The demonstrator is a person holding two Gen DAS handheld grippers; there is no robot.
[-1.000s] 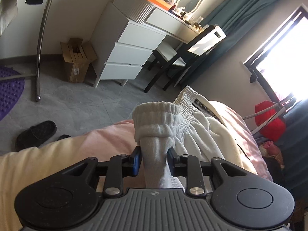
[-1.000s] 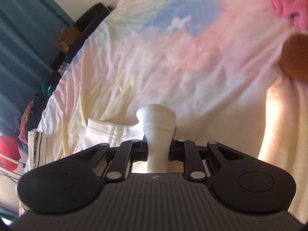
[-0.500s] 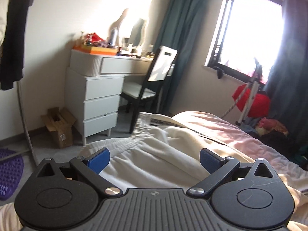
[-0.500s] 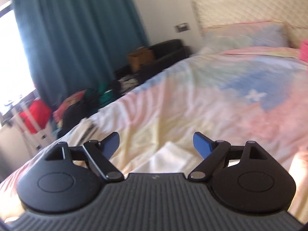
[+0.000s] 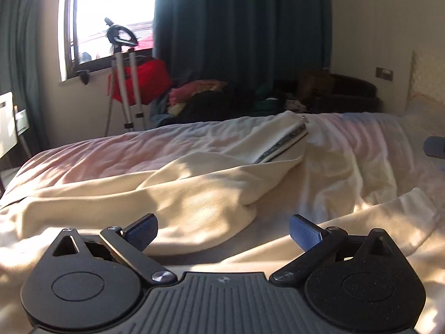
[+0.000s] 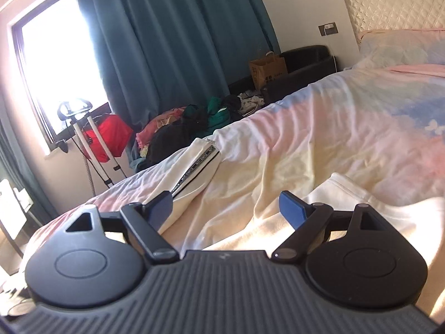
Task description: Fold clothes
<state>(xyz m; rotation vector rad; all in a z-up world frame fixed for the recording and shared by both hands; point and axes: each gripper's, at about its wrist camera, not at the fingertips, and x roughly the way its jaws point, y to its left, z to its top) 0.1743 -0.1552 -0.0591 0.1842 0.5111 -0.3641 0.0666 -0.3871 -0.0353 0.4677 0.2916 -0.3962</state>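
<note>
1. Since a second ago, both grippers have let go of the cream garment: each was pinched on a bunched cuff or waistband then, and both now stand over the bed with nothing between their fingers.
2. Both views have also swung round; the left one, which faced a white dresser and chair, now faces the window (image 5: 111, 14) and the dark teal curtain (image 5: 242, 22).
3. The left gripper (image 5: 224, 229) has its blue-padded fingers spread wide, just above the fabric and not pressing on it.
4. The right gripper (image 6: 228, 208) is likewise spread, its jaws empty.
5. The cream trousers (image 5: 194, 183) lie across the pastel bedsheet (image 5: 361, 139), one leg stretched away from the left gripper with a dark printed side stripe (image 5: 286, 142) along its far edge.
6. Another cream fold with a hemmed edge (image 6: 350, 192) lies just beyond the right gripper's right finger.
7. Beyond the bed, a heap of clothes (image 6: 192, 122) sits on the floor below the curtain, near a red bag (image 6: 108, 136) and a metal stand (image 6: 91, 144).
8. A pillow (image 6: 400, 47) rests against the quilted headboard (image 6: 389, 5).
</note>
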